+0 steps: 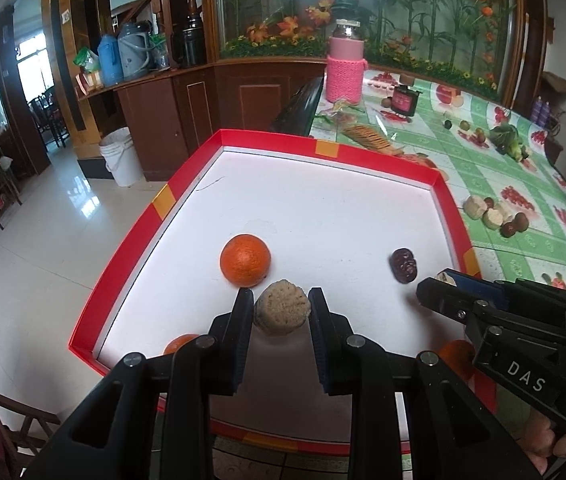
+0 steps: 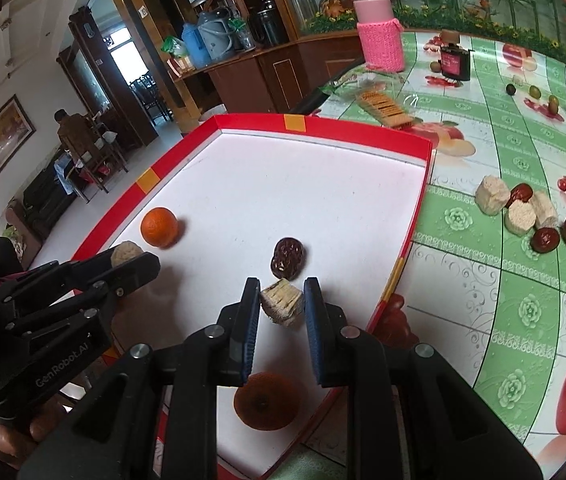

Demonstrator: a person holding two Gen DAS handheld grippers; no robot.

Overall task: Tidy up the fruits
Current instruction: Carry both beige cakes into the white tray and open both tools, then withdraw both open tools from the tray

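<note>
My left gripper (image 1: 281,305) clamped on round tan crumbly cake (image 1: 281,307) | my right gripper (image 2: 281,300) clamped on pale layered block (image 2: 283,305) | both over white red-rimmed tray (image 1: 323,200).

Near oranges: your left tool (image 1: 281,310) hides most of one orange (image 1: 181,343); your right tool (image 1: 449,280) covers another (image 1: 455,356).
Tray's near rim (image 1: 271,438): behind your tool bodies.
Surface (image 2: 483,280): runs off frame right.

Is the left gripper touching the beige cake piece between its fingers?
Touching. In the left wrist view the left gripper has both fingers pressed against the sides of the beige cake piece, with no gap on either side.
</note>
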